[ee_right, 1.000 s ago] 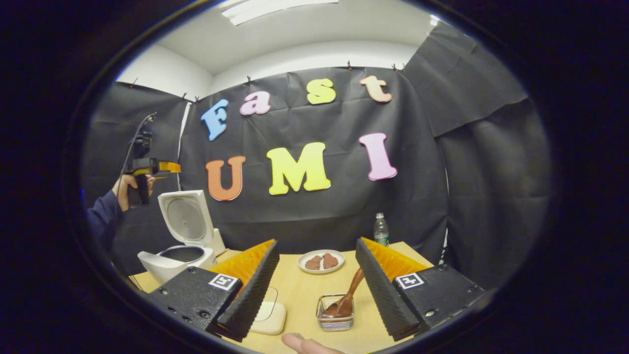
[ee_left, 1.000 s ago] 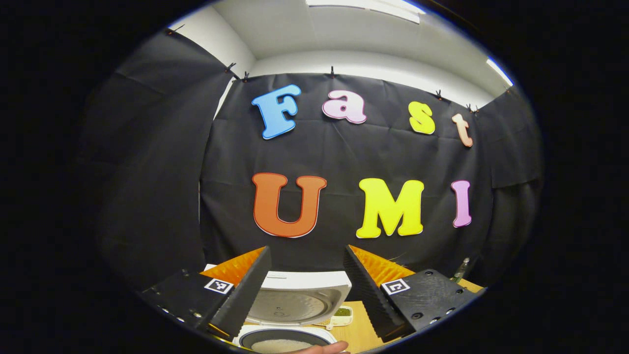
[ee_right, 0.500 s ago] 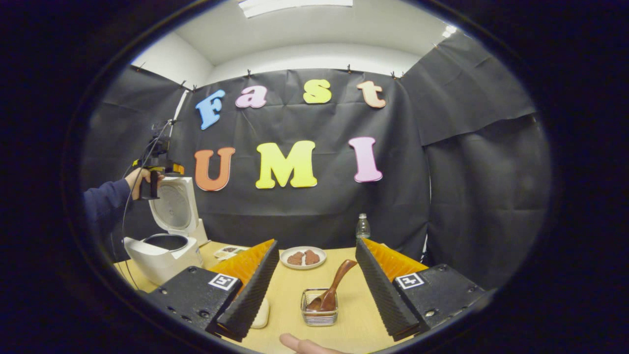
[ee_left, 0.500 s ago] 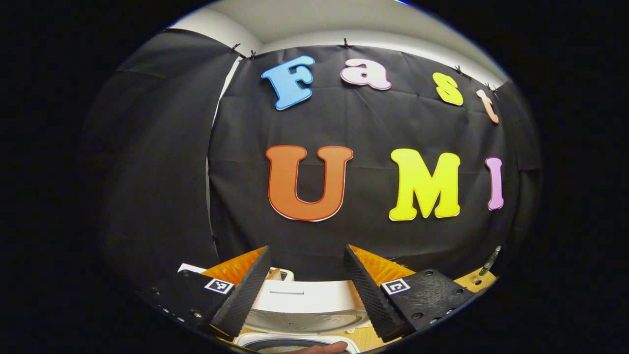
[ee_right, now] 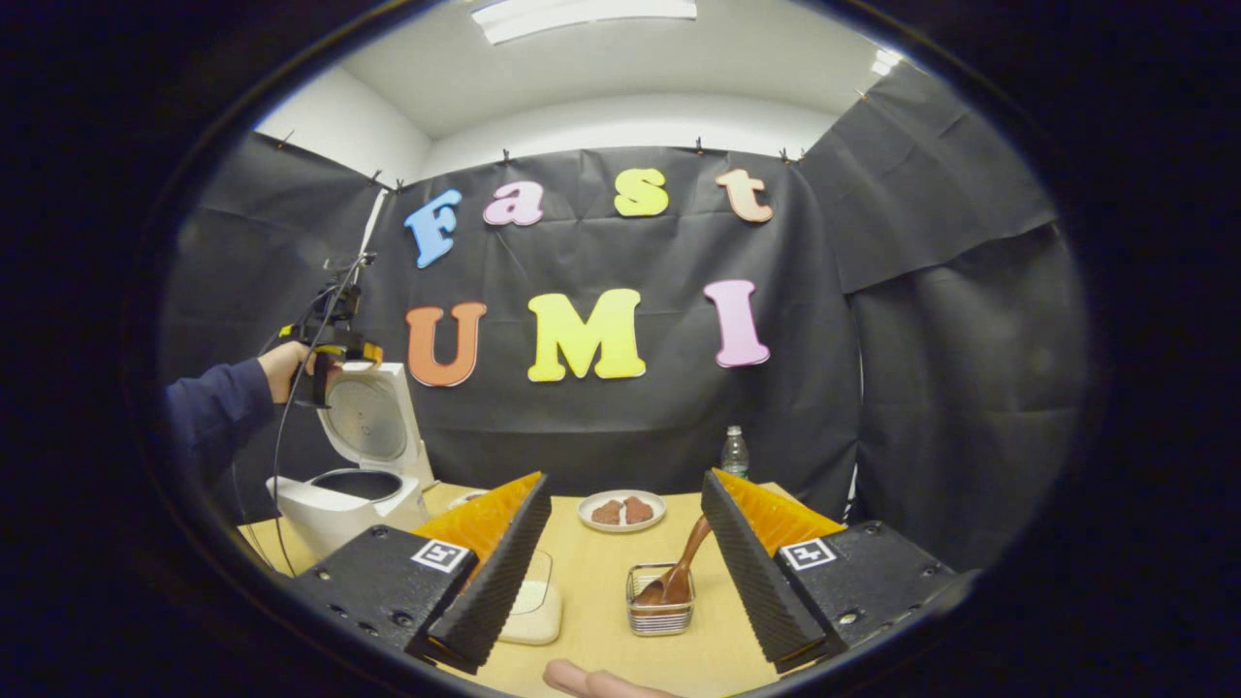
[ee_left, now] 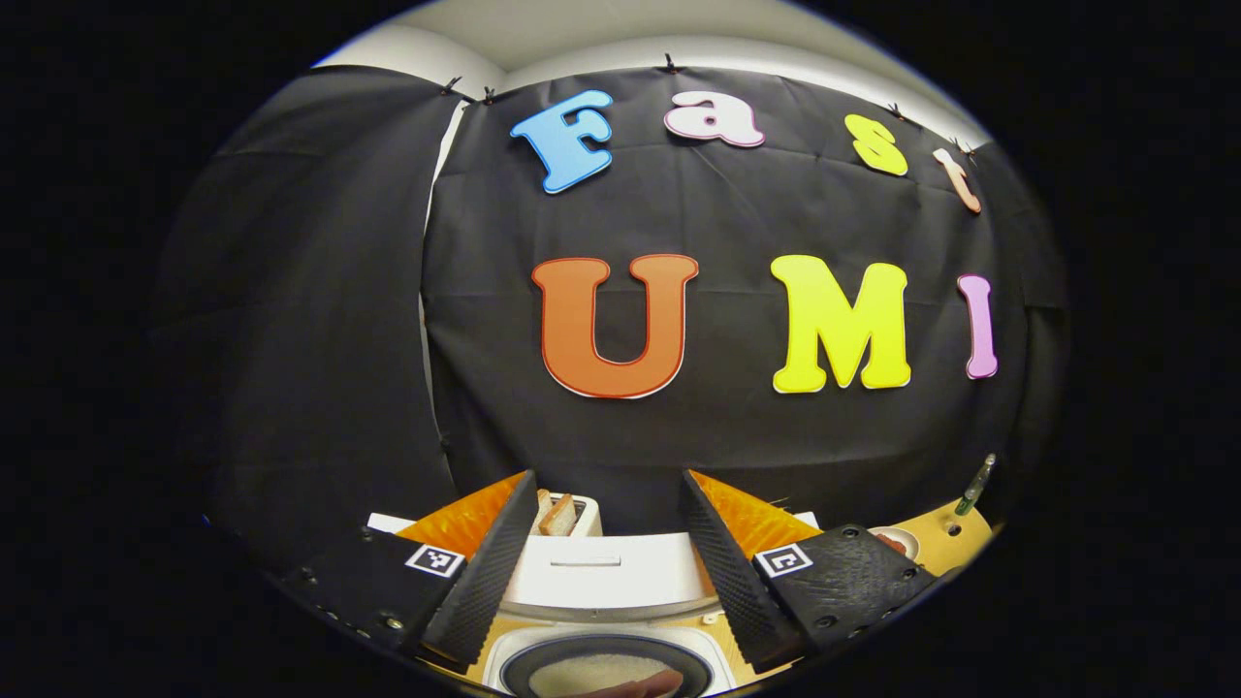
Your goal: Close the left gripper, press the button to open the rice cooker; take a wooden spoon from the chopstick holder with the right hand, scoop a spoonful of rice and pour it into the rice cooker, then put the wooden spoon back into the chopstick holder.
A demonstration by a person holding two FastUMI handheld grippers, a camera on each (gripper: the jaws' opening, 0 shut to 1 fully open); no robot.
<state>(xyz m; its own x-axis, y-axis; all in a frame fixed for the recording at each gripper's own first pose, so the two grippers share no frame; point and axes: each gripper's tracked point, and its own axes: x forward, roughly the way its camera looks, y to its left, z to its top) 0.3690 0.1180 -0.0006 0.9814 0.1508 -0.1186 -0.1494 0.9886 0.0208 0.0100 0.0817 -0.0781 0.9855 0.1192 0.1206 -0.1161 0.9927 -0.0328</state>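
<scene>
With the cooker [ee_right: 349, 465] lid up, we hold both the left claw [ee_left: 606, 572] and the right claw [ee_right: 620, 562] open, empty; next, the right must grip the spoon [ee_right: 684, 567] in its holder [ee_right: 659, 611].

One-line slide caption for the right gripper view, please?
Open right gripper faces wooden spoon in chopstick holder; rice cooker stands open.

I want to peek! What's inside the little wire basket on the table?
A wooden spoon stands in the wire basket, bowl end down, handle leaning up to the right. The basket's bottom is hidden by the spoon's bowl.
</scene>
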